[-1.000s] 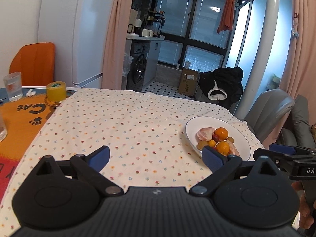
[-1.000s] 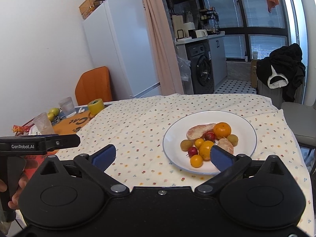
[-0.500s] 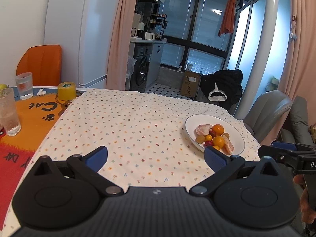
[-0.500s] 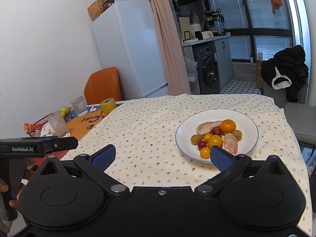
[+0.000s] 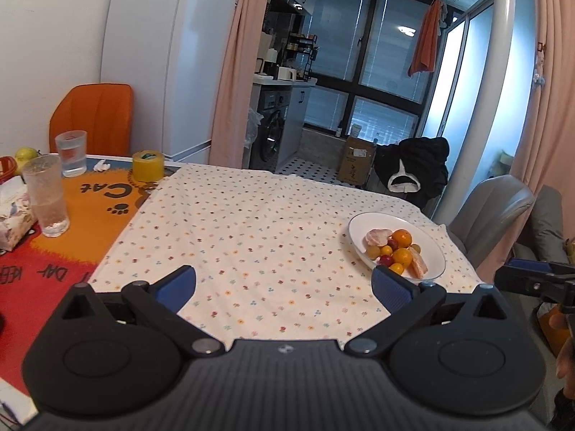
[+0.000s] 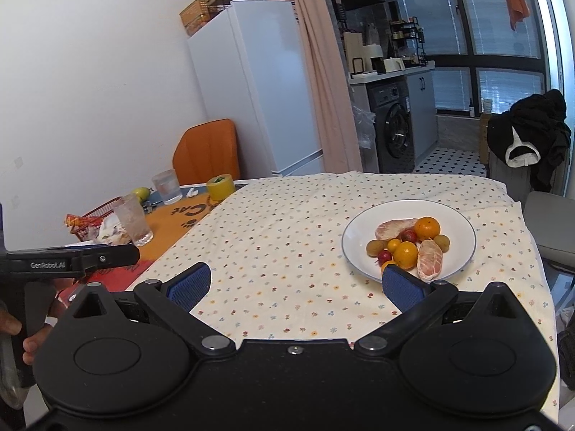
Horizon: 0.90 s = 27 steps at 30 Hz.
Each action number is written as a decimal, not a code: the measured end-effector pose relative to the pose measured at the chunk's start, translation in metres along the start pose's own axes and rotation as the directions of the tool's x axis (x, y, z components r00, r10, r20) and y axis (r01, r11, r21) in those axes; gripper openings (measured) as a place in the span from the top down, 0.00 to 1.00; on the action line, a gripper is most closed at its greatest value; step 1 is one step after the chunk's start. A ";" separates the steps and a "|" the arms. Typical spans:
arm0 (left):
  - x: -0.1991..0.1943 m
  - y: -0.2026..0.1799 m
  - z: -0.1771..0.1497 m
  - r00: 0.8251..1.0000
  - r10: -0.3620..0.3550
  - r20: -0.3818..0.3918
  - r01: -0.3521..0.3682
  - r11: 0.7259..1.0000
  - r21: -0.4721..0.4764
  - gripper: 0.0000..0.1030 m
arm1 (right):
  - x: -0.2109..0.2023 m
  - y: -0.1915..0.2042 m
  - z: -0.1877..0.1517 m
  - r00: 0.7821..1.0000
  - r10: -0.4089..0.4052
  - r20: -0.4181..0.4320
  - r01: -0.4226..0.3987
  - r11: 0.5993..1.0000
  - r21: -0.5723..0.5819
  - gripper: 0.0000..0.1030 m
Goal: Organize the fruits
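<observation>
- Both grippers have drawn back from the plate (image 6: 463, 255), which now sits farther off than a second ago.
- Left gripper (image 5: 284, 285) and right gripper (image 6: 296, 285): jaws spread wide, holding nothing.
- Fruits (image 6: 408, 242) lie piled on the plate atop the floral tablecloth (image 6: 287, 237).

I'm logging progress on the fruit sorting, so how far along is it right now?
All the fruit sits together on the white plate: oranges, peeled citrus segments and small round fruits, mixed rather than grouped. Nothing is in hand: the left gripper and right gripper are both open and empty, short of the plate. Whether this pile counts as finished I can't tell; any sorting is not yet done.
</observation>
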<state>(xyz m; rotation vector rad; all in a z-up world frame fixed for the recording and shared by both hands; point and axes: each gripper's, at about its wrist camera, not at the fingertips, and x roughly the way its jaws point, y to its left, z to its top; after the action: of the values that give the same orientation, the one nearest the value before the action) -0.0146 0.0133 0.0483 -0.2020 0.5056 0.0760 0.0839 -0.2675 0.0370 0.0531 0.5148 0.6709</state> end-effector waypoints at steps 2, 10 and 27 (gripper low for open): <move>-0.005 0.000 0.001 1.000 0.011 0.007 -0.012 1.000 0.014 0.00 | -0.003 0.003 0.000 1.000 0.004 -0.001 -0.004 1.000 -0.010 0.00; -0.010 -0.006 -0.002 1.000 0.012 0.015 -0.013 0.998 0.065 0.00 | -0.010 0.004 0.001 1.000 0.007 0.003 -0.007 1.000 -0.014 0.00; -0.007 -0.012 -0.008 1.000 0.022 -0.003 -0.022 0.995 0.098 0.00 | -0.004 0.005 -0.004 1.000 0.012 -0.024 -0.012 1.000 -0.008 0.00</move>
<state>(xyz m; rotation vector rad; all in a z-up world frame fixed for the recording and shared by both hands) -0.0229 0.0000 0.0472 -0.1007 0.5139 0.0723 0.0763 -0.2667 0.0365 0.0407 0.5356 0.6863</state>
